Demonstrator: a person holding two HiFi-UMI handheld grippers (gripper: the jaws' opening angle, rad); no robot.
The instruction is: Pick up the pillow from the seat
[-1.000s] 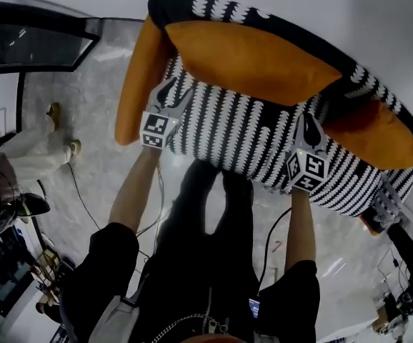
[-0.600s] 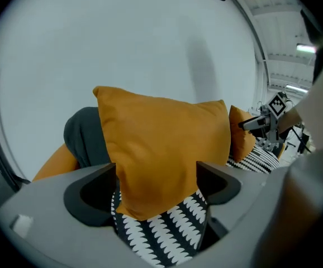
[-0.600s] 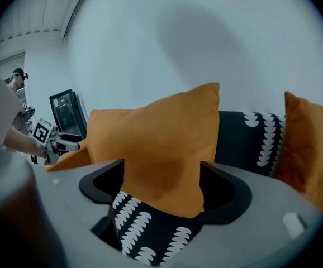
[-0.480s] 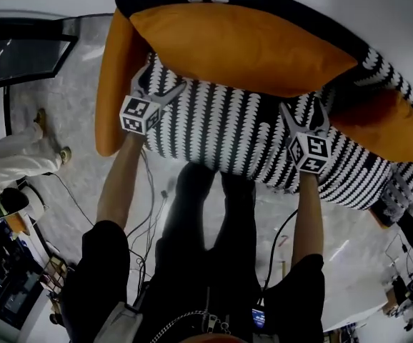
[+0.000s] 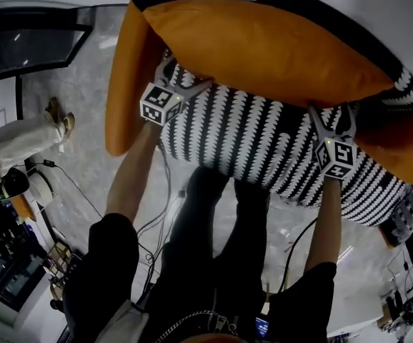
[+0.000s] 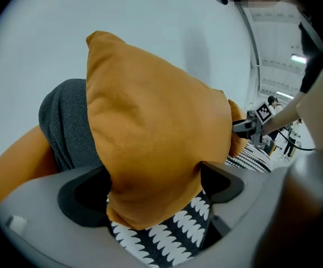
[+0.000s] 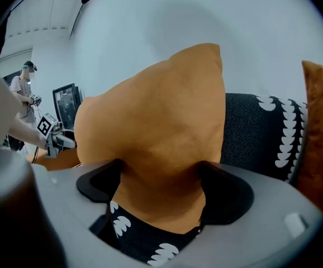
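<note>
A long orange pillow (image 5: 264, 48) lies across the back of the black-and-white patterned seat (image 5: 256, 141). My left gripper (image 5: 186, 77) is at its left end and my right gripper (image 5: 333, 113) at its right end. Both sets of jaws are opening and stand wide. In the left gripper view the pillow's end (image 6: 150, 127) bulges in between the left gripper's (image 6: 150, 188) dark pads. In the right gripper view the pillow's other end (image 7: 161, 133) likewise fills the gap of the right gripper (image 7: 158, 188). The fabric touches the pads.
Orange armrest cushions flank the seat at left (image 5: 124, 84) and right (image 5: 399, 148). A dark grey backrest (image 6: 66, 121) rises behind the pillow. A person (image 5: 21, 141) stands on the marble floor at left, near cables (image 5: 156, 206) and equipment (image 5: 6, 263).
Both grippers have moved forward from the seat's front to the pillow's ends. Their jaws, narrow a second ago, now stand wide around the pillow.
</note>
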